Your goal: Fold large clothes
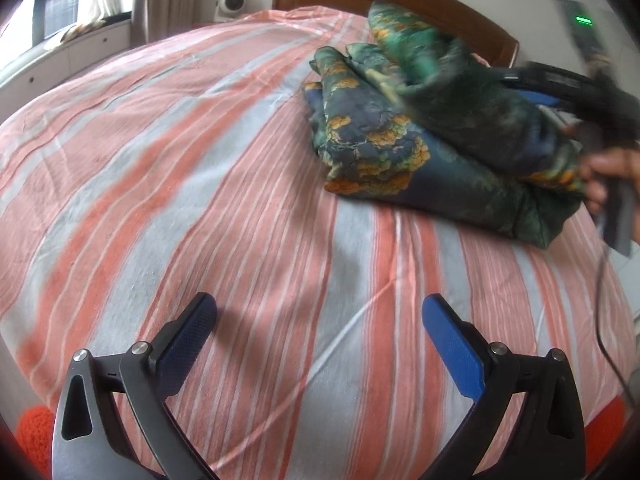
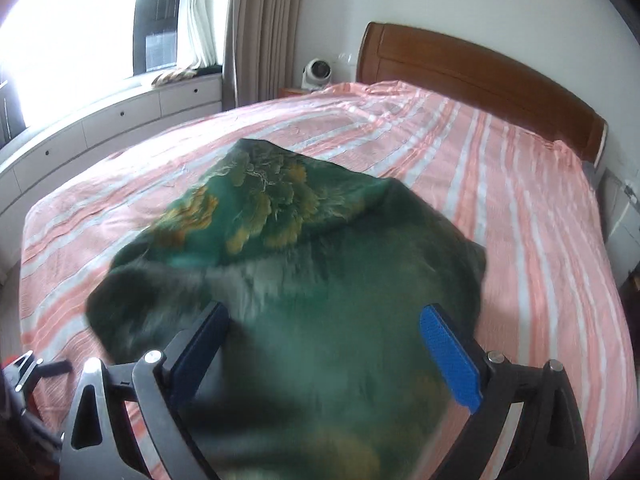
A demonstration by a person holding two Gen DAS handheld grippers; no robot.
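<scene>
the green floral garment [image 1: 420, 136] is bunched in folds near the headboard [image 2: 480, 68]; wide striped bedsheet [image 1: 200, 200] is left bare; left gripper [image 1: 320, 344] and right gripper [image 2: 324, 344] are spread apart.

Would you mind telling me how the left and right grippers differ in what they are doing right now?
The left gripper hangs over bare striped bedsheet, while the right gripper has the green floral garment between its fingers. The left gripper sits apart from the garment; the right is close against it, though not clamped. Both are spread wide open, and each has one bright blue and one dark pad.
</scene>
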